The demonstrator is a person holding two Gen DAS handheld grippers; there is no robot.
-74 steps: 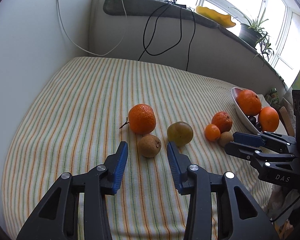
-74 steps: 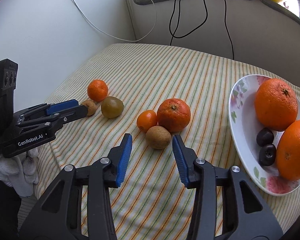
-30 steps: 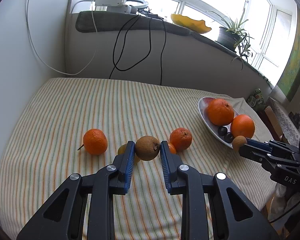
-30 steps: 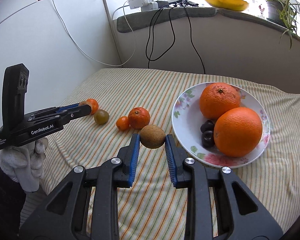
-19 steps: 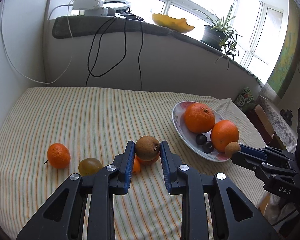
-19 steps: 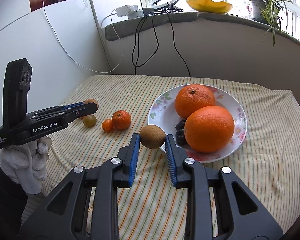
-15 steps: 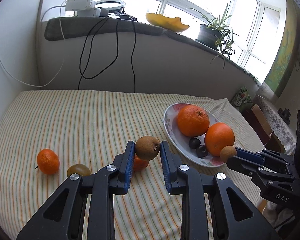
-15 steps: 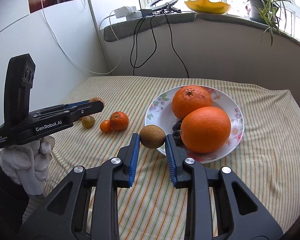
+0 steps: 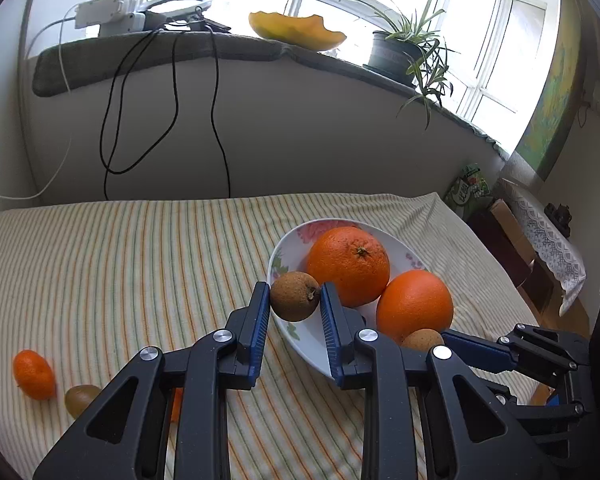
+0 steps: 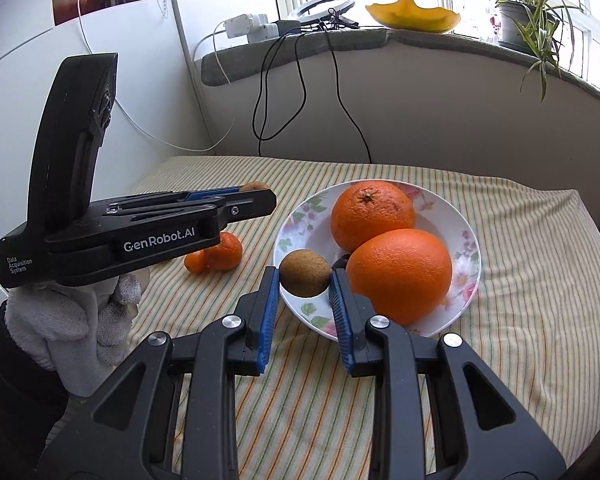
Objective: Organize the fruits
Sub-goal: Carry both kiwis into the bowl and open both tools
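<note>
Between each gripper's blue fingers point(image 9: 262, 312) sits a kiwi point(image 9: 294, 296).

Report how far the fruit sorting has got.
Done: two large oranges and some dark fruits sit on the flowered plate.
In hand: the left gripper is shut on one brown kiwi, the right gripper on another kiwi, both near the plate's rim.
Left: two mandarins, a third mandarin and a greenish fruit remain on the striped cloth.
</note>
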